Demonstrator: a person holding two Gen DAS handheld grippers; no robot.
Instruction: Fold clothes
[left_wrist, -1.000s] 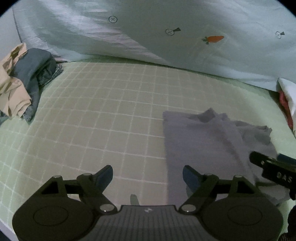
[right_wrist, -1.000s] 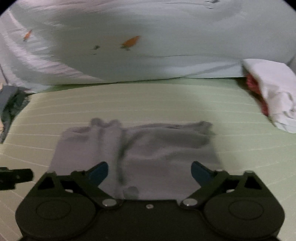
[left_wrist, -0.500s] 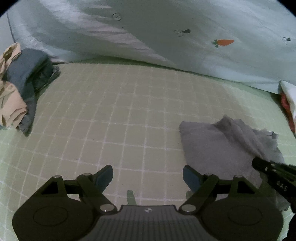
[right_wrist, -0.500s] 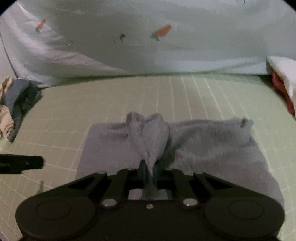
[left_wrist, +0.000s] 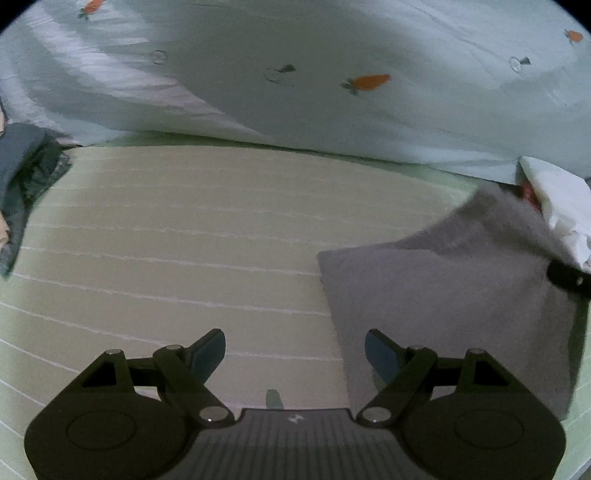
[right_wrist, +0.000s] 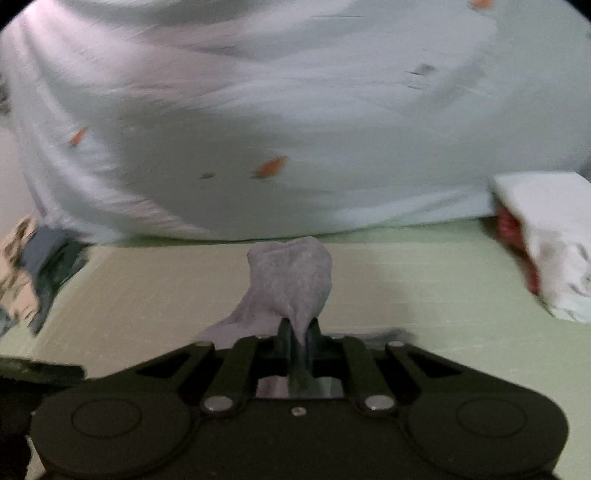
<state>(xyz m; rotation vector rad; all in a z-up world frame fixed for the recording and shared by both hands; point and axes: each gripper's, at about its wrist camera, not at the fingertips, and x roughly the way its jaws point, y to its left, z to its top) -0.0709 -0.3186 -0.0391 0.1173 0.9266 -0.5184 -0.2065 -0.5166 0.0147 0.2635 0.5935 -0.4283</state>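
Note:
A grey cloth (left_wrist: 454, 295) is lifted off the pale green checked bed sheet (left_wrist: 184, 240) at the right of the left wrist view, hanging as a slanted sheet. My right gripper (right_wrist: 299, 339) is shut on a bunched fold of that grey cloth (right_wrist: 291, 280), which stands up above its fingers. Part of the right gripper (left_wrist: 567, 277) shows as a dark bar at the cloth's right edge. My left gripper (left_wrist: 295, 350) is open over the sheet, left of the cloth, with nothing between its fingers.
A pale blue duvet with carrot prints (left_wrist: 332, 74) is heaped along the back. A pile of dark blue and beige clothes (left_wrist: 22, 184) lies at the far left. A white and red garment (right_wrist: 546, 251) sits at the right.
The right gripper went from open over the flat grey cloth to shut on a fold of it, then rose, pulling the cloth up. The left gripper shifted sideways, staying open.

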